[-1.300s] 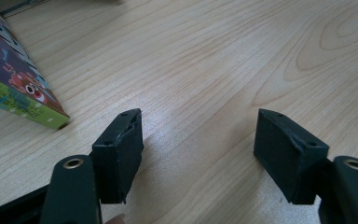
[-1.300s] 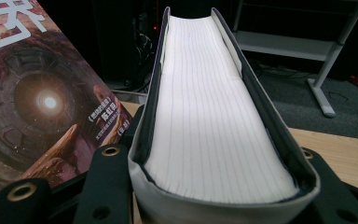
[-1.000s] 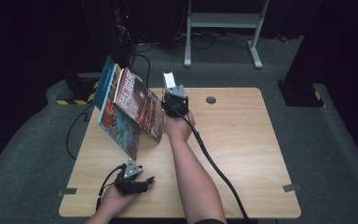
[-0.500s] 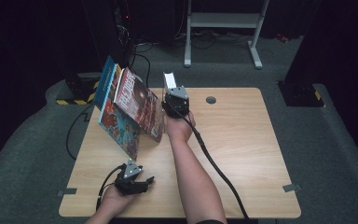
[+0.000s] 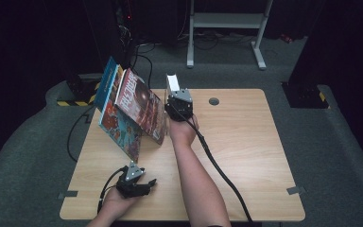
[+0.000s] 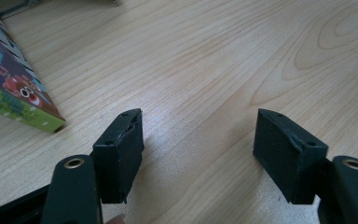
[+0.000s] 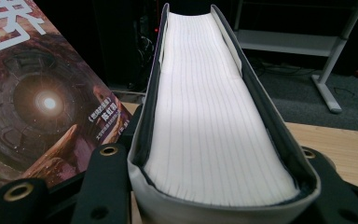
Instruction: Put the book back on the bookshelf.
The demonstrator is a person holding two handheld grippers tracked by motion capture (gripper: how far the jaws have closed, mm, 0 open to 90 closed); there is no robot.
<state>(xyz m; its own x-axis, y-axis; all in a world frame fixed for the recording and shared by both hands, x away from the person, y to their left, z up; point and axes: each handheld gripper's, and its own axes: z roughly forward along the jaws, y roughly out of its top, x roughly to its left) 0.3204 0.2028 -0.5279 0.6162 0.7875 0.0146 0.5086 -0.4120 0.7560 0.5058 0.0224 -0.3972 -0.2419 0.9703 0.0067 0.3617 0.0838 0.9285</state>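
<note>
Grey-covered thick book with white page edges is the thing in hand: it stands upright near the far edge of the pale wooden table, just to the right of the leaning books, and the right gripper is clamped on it, a jaw against each cover. In the right gripper view its long axis runs straight away from the jaws, page block facing the camera. Beside it a dark red paperback with white lettering leans against a blue-spined book and a colourful illustrated picture book, so the gap it would slot into lies to its left, I judge. The left gripper rests on the near left of the table, well apart, its jaws spread wide with nothing between them. The right hand is clearly the nearer.
</note>
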